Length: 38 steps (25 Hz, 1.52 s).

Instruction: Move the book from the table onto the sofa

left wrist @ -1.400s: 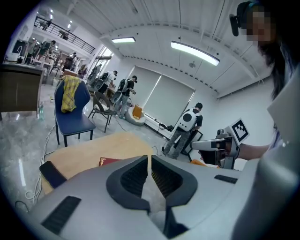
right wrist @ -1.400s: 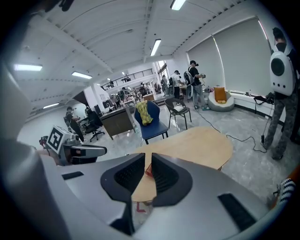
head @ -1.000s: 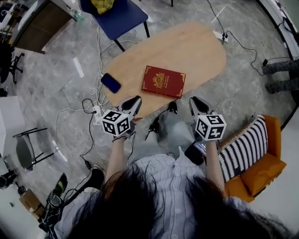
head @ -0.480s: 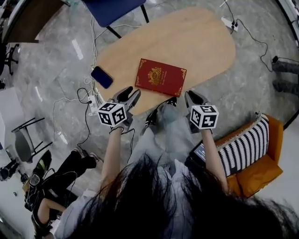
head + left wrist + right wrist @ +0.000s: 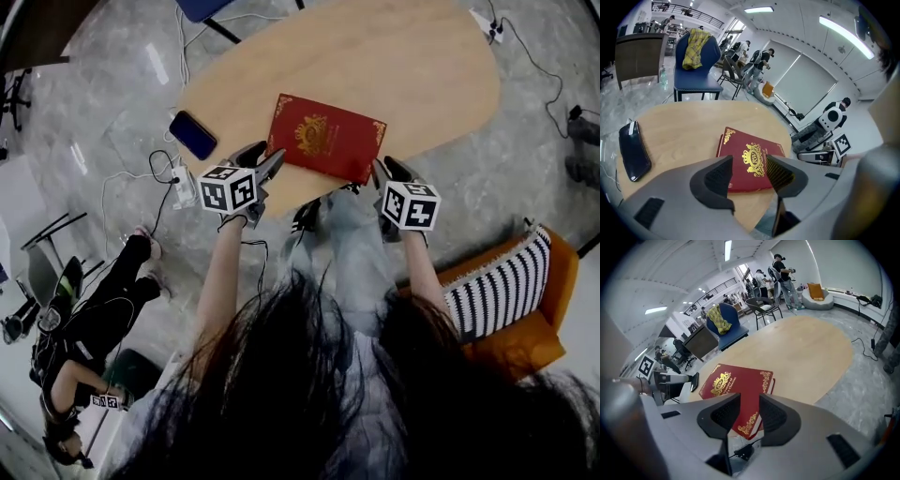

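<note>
A red book [image 5: 326,138] with a gold crest lies flat near the front edge of the oval wooden table [image 5: 412,66]. My left gripper [image 5: 265,161] hangs just off the book's near left corner. Its jaws have just been opening, and the book [image 5: 747,157] shows beyond the gap, touching neither pad. My right gripper [image 5: 383,170] is at the book's near right corner. Its jaws have also just been opening, with a narrower gap, and the book's corner [image 5: 733,385] lies past them, not gripped. In their own views the left gripper [image 5: 749,166] and right gripper [image 5: 749,405] both point down at the book.
A dark blue phone [image 5: 193,134] lies at the table's left edge. An orange sofa [image 5: 530,342] with a striped cushion [image 5: 492,291] stands at the right. A power strip [image 5: 184,189] and cables lie on the floor at the left, near a seated person [image 5: 94,319]. A blue chair [image 5: 696,70] stands beyond the table.
Both grippers have come down and forward to the book's near corners. Both pairs of jaws went from shut to open, the left wider than the right.
</note>
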Motion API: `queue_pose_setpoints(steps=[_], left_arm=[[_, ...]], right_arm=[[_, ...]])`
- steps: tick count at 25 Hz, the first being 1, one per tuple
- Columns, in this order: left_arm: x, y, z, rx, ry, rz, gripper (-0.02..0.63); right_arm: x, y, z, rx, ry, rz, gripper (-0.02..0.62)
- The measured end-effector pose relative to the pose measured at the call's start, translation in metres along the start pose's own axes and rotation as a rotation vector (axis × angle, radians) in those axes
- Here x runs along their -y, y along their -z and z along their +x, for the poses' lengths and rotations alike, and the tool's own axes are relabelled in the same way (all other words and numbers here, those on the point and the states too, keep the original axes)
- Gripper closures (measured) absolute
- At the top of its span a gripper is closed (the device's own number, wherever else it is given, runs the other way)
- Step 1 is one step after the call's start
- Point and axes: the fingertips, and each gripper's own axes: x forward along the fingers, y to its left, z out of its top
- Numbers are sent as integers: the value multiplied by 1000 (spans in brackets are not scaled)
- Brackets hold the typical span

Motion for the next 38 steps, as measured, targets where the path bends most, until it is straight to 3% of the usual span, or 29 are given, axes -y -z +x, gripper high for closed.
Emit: queue_pose_setpoints(steps=[3,6,10,15,21,26,31,38], left_arm=[[-15,2,13,-17,-26,4,370],[-23,9,28,-54,-12,16,323],[-39,23,42,-113,-30,42,295],[-51,28,58,-128,0,-1,288],[-44,45,72,-250,48,95,288],[-43,49,75,-267,103,19,288],[-41,48,73,-311,89,60,290],[1,41,50,-214,117,103,290]], right_arm=[[7,8,15,-20,-15,18,456],[9,19,31,-54,-49,58,377],[7,37,50,-92,-63,79,339],[8,46,63,-99,-76,105,336],[2,53,65,-105,-147,177,336],[3,51,63,-103,-106,167,336],[2,54,56,-106,-77,141,336],[0,56,6,-58,-64,144,337]])
